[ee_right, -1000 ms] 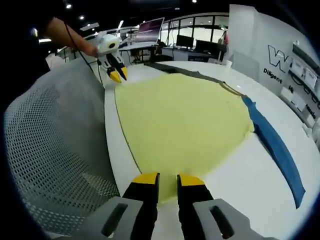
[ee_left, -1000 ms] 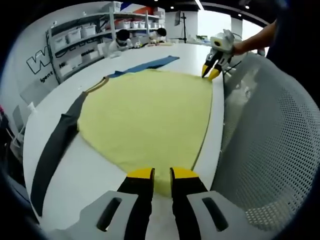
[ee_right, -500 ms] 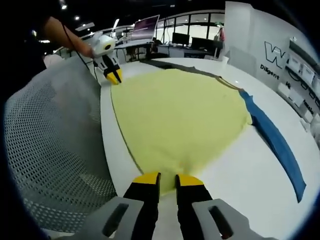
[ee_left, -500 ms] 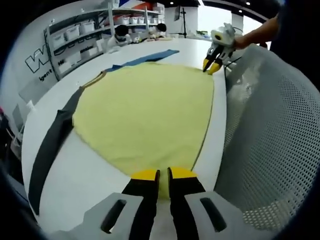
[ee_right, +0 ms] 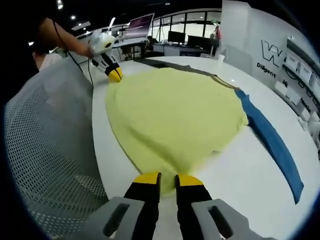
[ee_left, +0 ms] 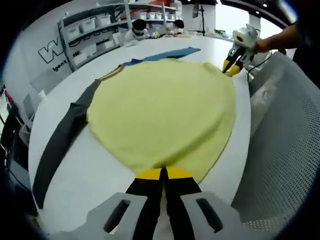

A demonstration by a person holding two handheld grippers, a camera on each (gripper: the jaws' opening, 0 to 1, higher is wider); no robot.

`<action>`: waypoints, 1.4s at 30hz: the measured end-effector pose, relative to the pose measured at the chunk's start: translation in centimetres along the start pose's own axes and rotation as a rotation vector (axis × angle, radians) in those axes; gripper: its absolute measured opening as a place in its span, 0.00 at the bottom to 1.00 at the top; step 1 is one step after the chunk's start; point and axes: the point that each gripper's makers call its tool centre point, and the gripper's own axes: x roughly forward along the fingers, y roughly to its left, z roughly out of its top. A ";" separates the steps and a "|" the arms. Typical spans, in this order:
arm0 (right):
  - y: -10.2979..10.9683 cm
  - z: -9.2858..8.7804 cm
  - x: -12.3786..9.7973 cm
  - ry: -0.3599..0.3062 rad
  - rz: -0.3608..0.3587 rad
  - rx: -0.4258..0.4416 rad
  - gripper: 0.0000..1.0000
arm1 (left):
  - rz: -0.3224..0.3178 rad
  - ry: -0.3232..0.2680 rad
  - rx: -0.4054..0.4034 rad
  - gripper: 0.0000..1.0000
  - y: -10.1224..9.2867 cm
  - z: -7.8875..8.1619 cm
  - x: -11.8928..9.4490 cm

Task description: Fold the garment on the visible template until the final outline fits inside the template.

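The white table (ee_left: 85, 175) carries everything, with a grey mesh chair back (ee_left: 290, 150) standing along its near edge. Spread flat on the table is the yellow garment (ee_left: 160, 110), its body lying well out toward the far side, where a collar edge sits at the middle. A dark grey sleeve (ee_left: 62, 137) runs out from one side and a blue sleeve (ee_left: 167, 54) from the other, so the long axis goes sleeve to sleeve, along the table's length, and the hem edge faces the chair.

In the left gripper view, the left gripper (ee_left: 164, 173) has its yellow-tipped jaws pressed together on the hem corner of the yellow garment nearest it. The right gripper (ee_left: 233, 67), seen far across, sits at the other hem corner. In the right gripper view the jaws stand slightly apart over the cloth edge; whether they grip it I cannot tell
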 end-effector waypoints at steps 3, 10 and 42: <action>0.4 -0.3 -0.3 0.004 -0.009 -0.005 0.02 | -0.054 0.023 -0.026 0.06 -1.0 -0.7 -0.7; 1.2 -0.8 -0.7 -0.010 -0.004 0.023 0.02 | -0.112 0.053 -0.035 0.06 -2.1 -2.2 -1.9; 0.3 0.2 -2.3 -0.143 -0.060 0.175 0.73 | 0.197 -0.133 -0.163 0.49 4.7 -1.8 -4.4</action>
